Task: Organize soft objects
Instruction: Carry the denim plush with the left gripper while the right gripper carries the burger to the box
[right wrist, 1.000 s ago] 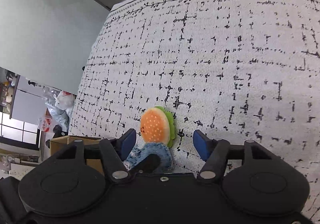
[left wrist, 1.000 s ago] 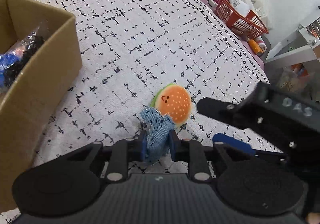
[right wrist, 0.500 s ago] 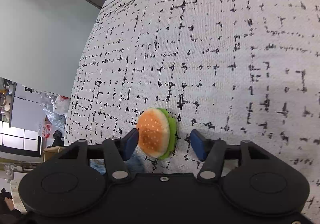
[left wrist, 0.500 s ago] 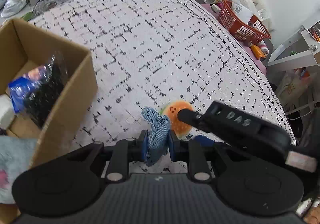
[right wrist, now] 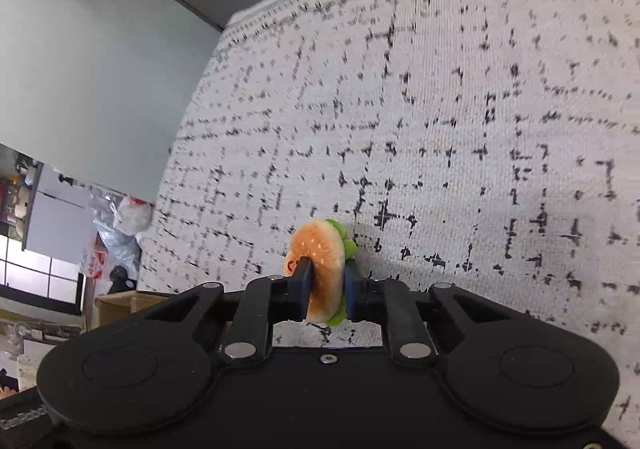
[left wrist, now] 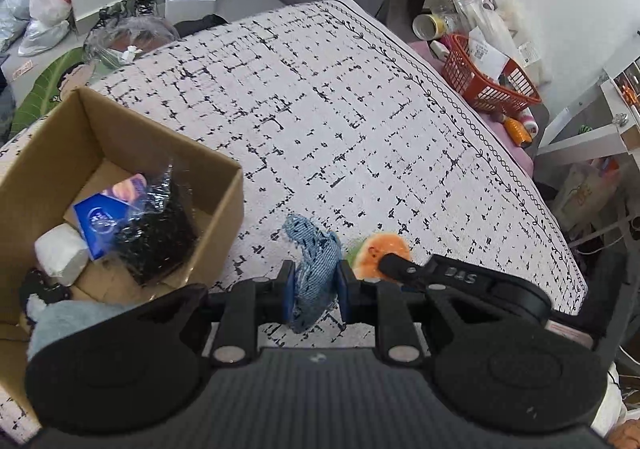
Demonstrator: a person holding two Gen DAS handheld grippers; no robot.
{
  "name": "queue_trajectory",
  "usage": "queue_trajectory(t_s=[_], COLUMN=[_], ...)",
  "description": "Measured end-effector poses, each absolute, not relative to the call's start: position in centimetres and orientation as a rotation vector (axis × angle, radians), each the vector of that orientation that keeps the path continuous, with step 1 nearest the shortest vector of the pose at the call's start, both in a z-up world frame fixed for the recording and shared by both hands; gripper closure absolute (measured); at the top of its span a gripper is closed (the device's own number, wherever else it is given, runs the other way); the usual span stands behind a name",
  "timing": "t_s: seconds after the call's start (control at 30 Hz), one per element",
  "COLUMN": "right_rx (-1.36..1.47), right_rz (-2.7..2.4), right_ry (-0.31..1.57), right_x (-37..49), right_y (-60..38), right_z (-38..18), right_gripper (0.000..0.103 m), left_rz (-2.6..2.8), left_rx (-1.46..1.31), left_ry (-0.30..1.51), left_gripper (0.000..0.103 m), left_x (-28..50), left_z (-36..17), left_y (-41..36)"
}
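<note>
We grip the denim scrap [left wrist: 314, 273] in our left tool [left wrist: 314, 291], the cardboard box [left wrist: 224, 217] at ten o'clock; our right tool [right wrist: 326, 289] has just pinched shut on the burger plush [right wrist: 320, 269] on the bed [right wrist: 480, 129]

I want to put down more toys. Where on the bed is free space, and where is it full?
Free: the wide bedspread between the box and the red basket. Crowded: the near edge, where both tools meet, and the box, already holding packets.

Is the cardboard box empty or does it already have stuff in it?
Not empty. The box is open-topped and holds a black plastic-wrapped bundle, a blue packet and a white block.
</note>
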State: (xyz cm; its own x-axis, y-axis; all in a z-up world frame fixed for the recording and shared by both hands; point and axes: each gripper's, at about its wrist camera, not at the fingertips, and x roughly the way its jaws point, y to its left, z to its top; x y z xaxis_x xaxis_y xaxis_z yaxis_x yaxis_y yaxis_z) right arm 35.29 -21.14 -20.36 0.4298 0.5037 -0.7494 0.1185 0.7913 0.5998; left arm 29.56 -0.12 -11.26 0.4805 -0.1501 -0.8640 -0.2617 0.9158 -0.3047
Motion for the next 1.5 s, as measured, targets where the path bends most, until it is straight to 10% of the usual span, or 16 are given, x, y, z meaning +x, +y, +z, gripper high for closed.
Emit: queue_trajectory(t_s=[1.5], right_rx=[0.493], right_rz=[0.350], right_ry=[0.854], right_x=[25.7], right_y=[-14.0], right_z=[-8.9], right_gripper=[0.086], left_rz=[0.122], left_rx=[-0.440], left_ry=[0.917], left_gripper=[0.083], left_x=[21.7], left_z=[-5.1], left_y=[11.3])
